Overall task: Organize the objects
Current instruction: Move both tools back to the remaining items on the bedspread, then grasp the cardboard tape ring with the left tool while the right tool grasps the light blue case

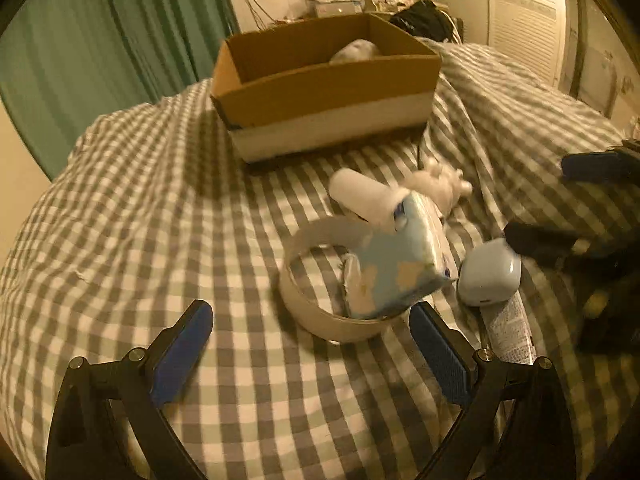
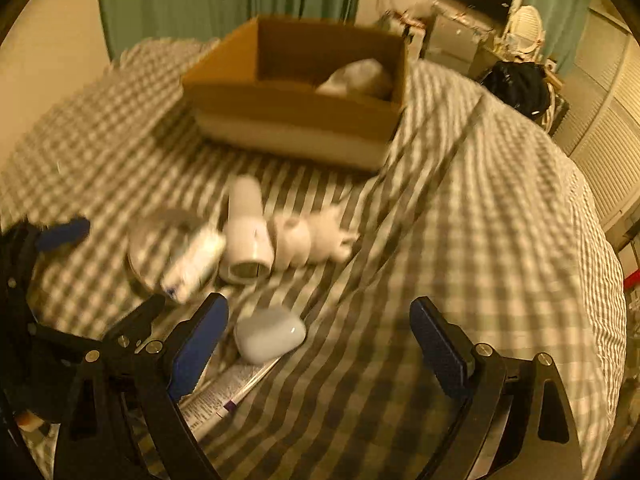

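A cardboard box stands on the checked bed cover, with a pale bundle inside; the box also shows in the right wrist view. In front of it lie a tape ring, a light blue tissue pack leaning on the ring, a white bottle, a white plush toy, a pale blue case and a printed tube. My left gripper is open and empty, just short of the ring. My right gripper is open, with the pale blue case between its fingers.
Green curtains hang behind the bed on the left. A cluttered desk and a dark bag stand behind the box. A slatted door is at the right. The cover rises in a fold on the right.
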`<state>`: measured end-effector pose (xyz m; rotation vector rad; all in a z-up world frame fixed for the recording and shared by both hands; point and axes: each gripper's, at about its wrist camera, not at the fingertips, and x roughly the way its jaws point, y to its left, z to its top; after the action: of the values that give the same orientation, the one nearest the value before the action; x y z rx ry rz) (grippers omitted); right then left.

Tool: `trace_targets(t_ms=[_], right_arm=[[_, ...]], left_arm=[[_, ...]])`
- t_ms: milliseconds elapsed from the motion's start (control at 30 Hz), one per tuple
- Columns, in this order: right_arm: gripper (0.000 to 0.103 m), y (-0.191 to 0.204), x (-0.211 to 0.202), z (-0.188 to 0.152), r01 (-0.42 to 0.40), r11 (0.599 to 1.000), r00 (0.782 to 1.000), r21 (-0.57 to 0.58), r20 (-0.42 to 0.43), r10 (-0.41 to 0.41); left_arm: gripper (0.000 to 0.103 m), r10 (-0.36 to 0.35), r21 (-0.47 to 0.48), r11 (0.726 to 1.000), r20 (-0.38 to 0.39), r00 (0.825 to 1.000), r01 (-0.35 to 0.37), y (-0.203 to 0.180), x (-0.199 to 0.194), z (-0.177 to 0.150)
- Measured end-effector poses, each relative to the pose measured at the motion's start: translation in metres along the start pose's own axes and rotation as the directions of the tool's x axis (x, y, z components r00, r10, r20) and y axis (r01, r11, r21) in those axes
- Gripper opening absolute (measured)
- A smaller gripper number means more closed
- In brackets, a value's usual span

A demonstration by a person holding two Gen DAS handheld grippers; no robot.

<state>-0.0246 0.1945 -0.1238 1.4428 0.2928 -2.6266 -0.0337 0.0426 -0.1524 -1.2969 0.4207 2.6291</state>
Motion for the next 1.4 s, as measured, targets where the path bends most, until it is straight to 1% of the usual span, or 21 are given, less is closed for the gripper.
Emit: trace_targets(t_ms=[33,100,200,367,467,500,533,567,633,767,900,967,1033,1067,1100,1133,1267,1400], right_arm=[[0.092,0.004,0.006,-0.002,-0.002,1.0,1.0,-0.019,-0.014,0.001],[0.092,0.011,0.014,-0.005,-0.003,0.998,0.999,-0.058,-0.045,0.001],[0.092,0.017,0.023,-0.007,-0.023,0.995,0.997,-0.094,-0.081,0.015],[0.089,0.019,0.037,-0.007,-0.064,0.992,0.991,-0.11,-0.123,0.05],[0.082,0.02,0.045,-0.007,-0.093,0.99,0.986,-0.11,-0.148,0.076],[0.077,0.02,0.047,-0.007,-0.105,0.989,0.984,-0.107,-0.159,0.087],[0.071,0.019,0.049,-0.007,-0.125,0.987,0.98,-0.102,-0.171,0.106],[0.052,0.019,0.05,-0.007,-0.131,0.986,0.977,-0.098,-0.179,0.112],[0.052,0.017,0.053,-0.008,-0.145,0.986,0.974,-0.085,-0.19,0.126],[0.052,0.011,0.041,-0.007,-0.162,0.985,0.977,-0.063,-0.153,0.151],[0.052,-0.002,0.021,-0.005,-0.147,0.989,0.986,-0.019,-0.086,0.145],[0.052,-0.009,0.013,-0.003,-0.127,0.992,0.99,-0.006,-0.056,0.126],[0.052,-0.014,0.011,0.0,-0.12,0.993,0.992,0.007,-0.04,0.12],[0.052,-0.016,0.009,0.0,-0.121,0.992,0.992,0.016,-0.032,0.122],[0.052,-0.018,0.008,0.0,-0.121,0.992,0.992,0.023,-0.026,0.121],[0.052,-0.018,0.01,0.001,-0.12,0.992,0.992,0.025,-0.023,0.12],[0.052,-0.018,0.008,0.001,-0.117,0.993,0.993,0.025,-0.009,0.117],[0.052,-0.017,-0.002,0.001,-0.108,0.994,0.994,0.021,0.022,0.107]], left_arm=[[0.101,-0.013,0.003,1.0,-0.008,1.0,0.013,0.0,0.003,-0.002],[0.101,-0.021,0.004,1.0,-0.036,0.999,0.022,0.0,0.011,-0.004],[0.101,-0.03,-0.003,1.0,-0.057,0.998,0.03,0.003,0.017,-0.006],[0.101,-0.021,0.01,1.0,-0.075,0.997,0.022,0.003,0.022,-0.008],[0.101,-0.019,0.014,1.0,-0.089,0.996,0.02,0.004,0.027,-0.007],[0.101,-0.018,0.015,1.0,-0.091,0.996,0.02,0.004,0.027,-0.007],[0.101,-0.022,0.013,1.0,-0.092,0.996,0.023,0.004,0.028,-0.007],[0.101,-0.029,0.006,1.0,-0.091,0.995,0.03,0.006,0.028,-0.006],[0.101,-0.048,-0.012,0.999,-0.089,0.995,0.047,0.009,0.028,-0.005],[0.101,-0.052,-0.001,0.999,-0.089,0.995,0.052,0.008,0.032,-0.001],[0.101,-0.039,0.05,0.998,-0.085,0.996,0.043,-0.003,0.038,0.007],[0.101,-0.022,0.077,0.997,-0.083,0.996,0.028,-0.009,0.045,0.012],[0.101,-0.03,0.097,0.994,-0.089,0.996,0.039,-0.014,0.051,0.017],[0.098,-0.037,0.102,0.994,-0.09,0.995,0.046,-0.015,0.053,0.017],[0.09,-0.045,0.106,0.993,-0.091,0.995,0.054,-0.015,0.053,0.018],[0.087,-0.051,0.107,0.992,-0.094,0.994,0.061,-0.015,0.054,0.017],[0.087,-0.073,0.088,0.993,-0.092,0.993,0.082,-0.011,0.05,0.018],[0.087,-0.095,0.058,0.993,-0.066,0.993,0.099,-0.004,0.033,0.017]])
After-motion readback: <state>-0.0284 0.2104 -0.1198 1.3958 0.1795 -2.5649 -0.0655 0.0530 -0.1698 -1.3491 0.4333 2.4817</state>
